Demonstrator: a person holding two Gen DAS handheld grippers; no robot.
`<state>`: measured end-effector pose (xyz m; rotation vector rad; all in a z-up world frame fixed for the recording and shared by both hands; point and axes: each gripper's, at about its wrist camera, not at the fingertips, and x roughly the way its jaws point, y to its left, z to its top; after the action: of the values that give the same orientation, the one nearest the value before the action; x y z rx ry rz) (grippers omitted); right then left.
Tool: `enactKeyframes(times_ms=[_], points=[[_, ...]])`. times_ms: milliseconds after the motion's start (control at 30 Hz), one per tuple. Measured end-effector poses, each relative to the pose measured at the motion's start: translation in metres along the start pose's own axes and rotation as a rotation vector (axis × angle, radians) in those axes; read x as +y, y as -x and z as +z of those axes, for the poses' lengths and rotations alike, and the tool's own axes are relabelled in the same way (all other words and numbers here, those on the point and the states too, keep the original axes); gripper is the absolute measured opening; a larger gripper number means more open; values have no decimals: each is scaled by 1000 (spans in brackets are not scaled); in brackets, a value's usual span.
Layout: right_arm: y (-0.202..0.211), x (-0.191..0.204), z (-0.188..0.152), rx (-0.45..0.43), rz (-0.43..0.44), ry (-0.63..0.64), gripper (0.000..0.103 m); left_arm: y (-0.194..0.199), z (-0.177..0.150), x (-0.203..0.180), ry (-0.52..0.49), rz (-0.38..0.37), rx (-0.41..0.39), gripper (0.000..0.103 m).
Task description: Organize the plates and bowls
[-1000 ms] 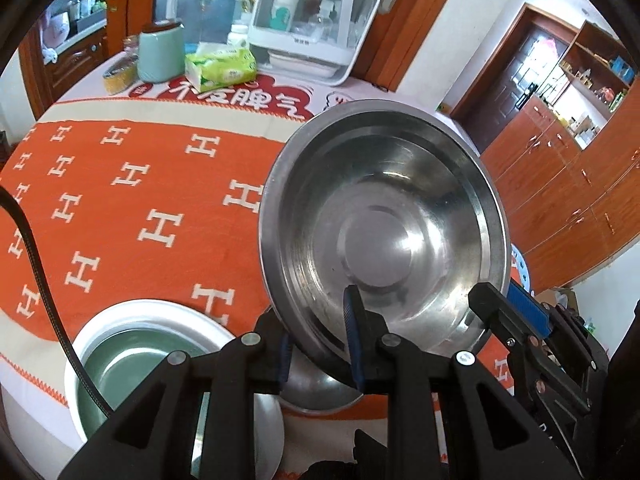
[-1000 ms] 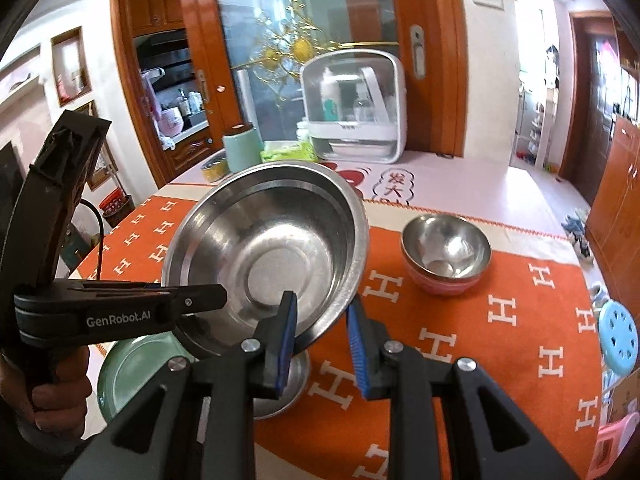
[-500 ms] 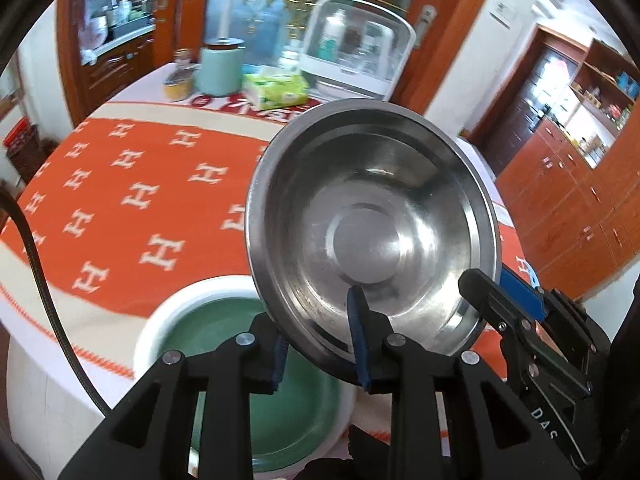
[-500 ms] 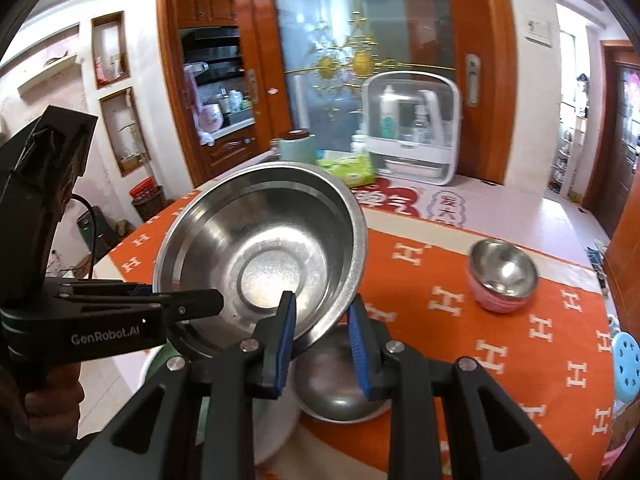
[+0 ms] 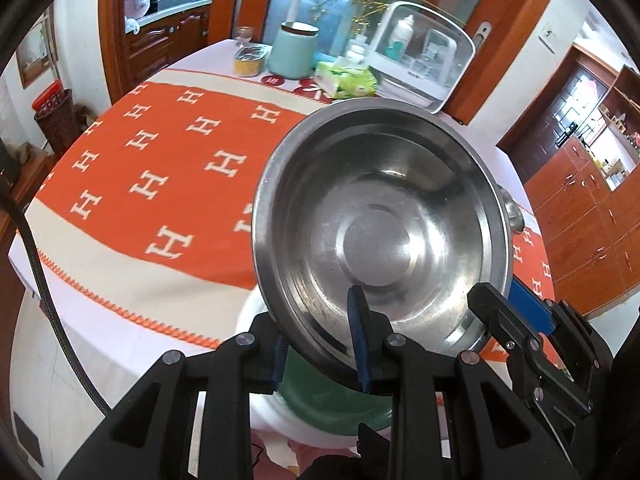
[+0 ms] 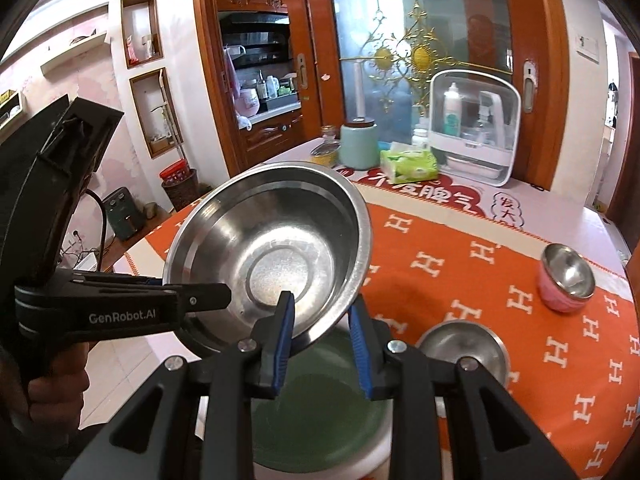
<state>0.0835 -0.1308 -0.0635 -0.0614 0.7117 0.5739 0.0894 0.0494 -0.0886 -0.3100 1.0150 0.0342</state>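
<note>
Both grippers pinch the rim of the large steel bowl [image 5: 384, 240]: left gripper [image 5: 320, 344] and right gripper [image 6: 322, 344] clamped on it, tilted, in the air above the empty green plate [image 6: 320, 420] at the table edge [image 5: 80, 320]

Left claw [image 5: 322, 346]: black frame, blue pads; jaws drawn close and clamped on the near rim of the large steel bowl [image 5: 384, 236], one pad inside the wall, the other outside beneath it. Tilted steeply downward. Also visible in the right wrist view [image 6: 208, 294], entering from the left, its handle gripped by a hand [image 6: 52, 388] at the lower left edge.

Right claw [image 6: 322, 344]: same build; jaws narrow, pinching the opposite rim of the bowl, left pad inside, right pad outside. Angled down less steeply. Visible in the left wrist view [image 5: 516, 308] at the bowl's lower right rim.
</note>
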Motion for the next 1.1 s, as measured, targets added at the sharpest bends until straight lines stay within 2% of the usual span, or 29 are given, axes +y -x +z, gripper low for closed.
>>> enactKeyframes(times_ms=[500, 833, 933, 1100], points=[[-48, 78, -8, 80, 1, -70, 31, -2, 4, 91, -22, 7, 89, 25], [-88, 115, -20, 170, 1, -133, 32, -27, 3, 147, -39, 27, 213, 25], [-100, 121, -23, 206, 1, -145, 38, -36, 3, 155, -53, 30, 250, 25], [-116, 127, -26, 257, -6, -158, 39, -54, 4, 166, -58, 33, 319, 25]])
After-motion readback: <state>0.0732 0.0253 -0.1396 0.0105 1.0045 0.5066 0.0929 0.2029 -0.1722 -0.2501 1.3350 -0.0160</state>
